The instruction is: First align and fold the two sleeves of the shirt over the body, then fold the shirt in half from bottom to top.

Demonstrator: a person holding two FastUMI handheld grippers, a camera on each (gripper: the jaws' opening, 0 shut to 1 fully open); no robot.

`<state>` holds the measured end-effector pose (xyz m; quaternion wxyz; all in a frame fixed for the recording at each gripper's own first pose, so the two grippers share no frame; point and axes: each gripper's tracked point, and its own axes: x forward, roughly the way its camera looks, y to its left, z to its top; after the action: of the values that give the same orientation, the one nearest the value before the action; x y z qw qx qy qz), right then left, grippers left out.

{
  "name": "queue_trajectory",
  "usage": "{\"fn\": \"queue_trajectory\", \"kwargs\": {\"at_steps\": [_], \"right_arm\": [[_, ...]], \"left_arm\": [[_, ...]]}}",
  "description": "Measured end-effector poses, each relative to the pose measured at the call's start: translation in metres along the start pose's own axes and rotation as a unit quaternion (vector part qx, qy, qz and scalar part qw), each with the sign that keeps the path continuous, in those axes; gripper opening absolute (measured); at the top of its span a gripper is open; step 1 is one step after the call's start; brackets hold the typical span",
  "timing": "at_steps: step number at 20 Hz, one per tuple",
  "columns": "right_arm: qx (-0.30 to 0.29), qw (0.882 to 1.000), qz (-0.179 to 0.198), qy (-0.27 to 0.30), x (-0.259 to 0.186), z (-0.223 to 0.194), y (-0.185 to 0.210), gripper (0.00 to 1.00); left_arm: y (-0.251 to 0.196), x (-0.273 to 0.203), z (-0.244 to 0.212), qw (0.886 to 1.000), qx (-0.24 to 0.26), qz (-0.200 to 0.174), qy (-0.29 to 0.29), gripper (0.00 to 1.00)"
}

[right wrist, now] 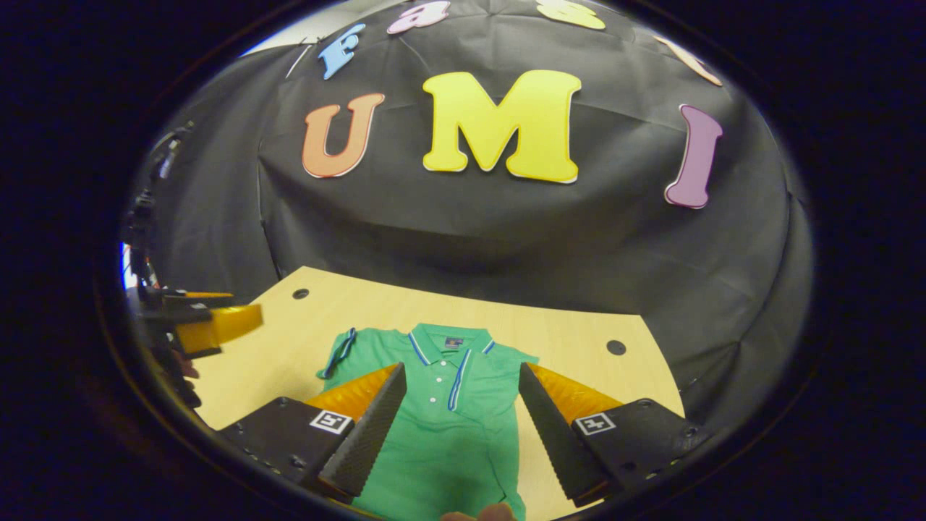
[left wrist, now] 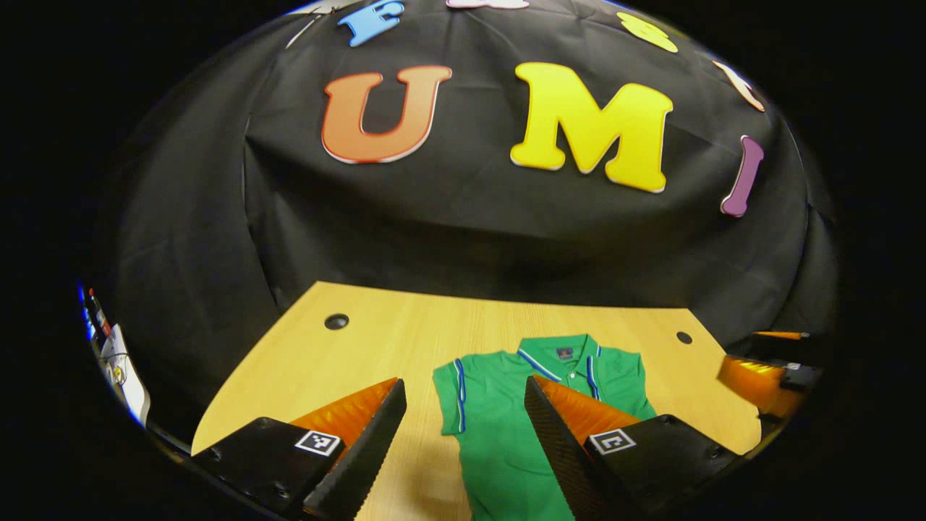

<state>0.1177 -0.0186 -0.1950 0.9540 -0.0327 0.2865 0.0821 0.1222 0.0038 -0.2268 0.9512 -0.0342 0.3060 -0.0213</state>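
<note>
Both grippers hovered with jaws spread over a green polo shirt on the wooden table.

In the left gripper view the left gripper (left wrist: pixel 463 427) hung above the shirt (left wrist: pixel 506 427), holding nothing; the right gripper (left wrist: pixel 767 369) showed at the far right edge. In the right gripper view the right gripper (right wrist: pixel 459 416) was likewise spread and empty above the shirt (right wrist: pixel 441 427), which lay flat, collar toward the wall, on the table (right wrist: pixel 579 329), with the left gripper (right wrist: pixel 210 325) off to the left.

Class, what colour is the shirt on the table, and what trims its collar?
Green shirt, with blue-and-white striped trim on the collar; clearest in the right gripper view.
</note>
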Motion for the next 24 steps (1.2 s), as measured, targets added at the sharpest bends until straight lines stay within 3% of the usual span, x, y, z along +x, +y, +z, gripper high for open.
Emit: {"fn": "queue_trajectory", "kwargs": {"at_steps": [5,11,17,19,20,23,24], "right_arm": [[-0.004,1.0,-0.02,0.014,-0.015,-0.016,-0.018,0.96],[0.003,0.998,-0.045,0.048,-0.015,-0.043,-0.044,0.96],[0.014,0.996,-0.057,0.067,-0.011,-0.054,-0.059,0.96],[0.015,0.996,-0.056,0.071,-0.009,-0.057,-0.059,0.96],[0.015,0.996,-0.055,0.072,-0.01,-0.058,-0.059,0.96],[0.019,0.996,-0.049,0.077,-0.007,-0.062,-0.059,0.96],[0.026,0.995,-0.05,0.082,-0.005,-0.067,-0.057,0.96]], "left_arm": [[0.008,0.058,-0.051,0.995,-0.019,-0.011,0.102,1.0],[0.011,0.117,-0.094,0.987,-0.025,-0.005,0.156,1.0],[0.02,0.144,-0.118,0.981,-0.01,0.008,0.192,0.98],[0.025,0.149,-0.123,0.98,-0.008,0.014,0.201,0.81],[0.026,0.151,-0.128,0.978,-0.01,0.014,0.208,0.66],[0.027,0.153,-0.127,0.978,-0.013,0.013,0.21,0.5],[0.03,0.152,-0.125,0.978,-0.015,0.017,0.209,0.31]]}}
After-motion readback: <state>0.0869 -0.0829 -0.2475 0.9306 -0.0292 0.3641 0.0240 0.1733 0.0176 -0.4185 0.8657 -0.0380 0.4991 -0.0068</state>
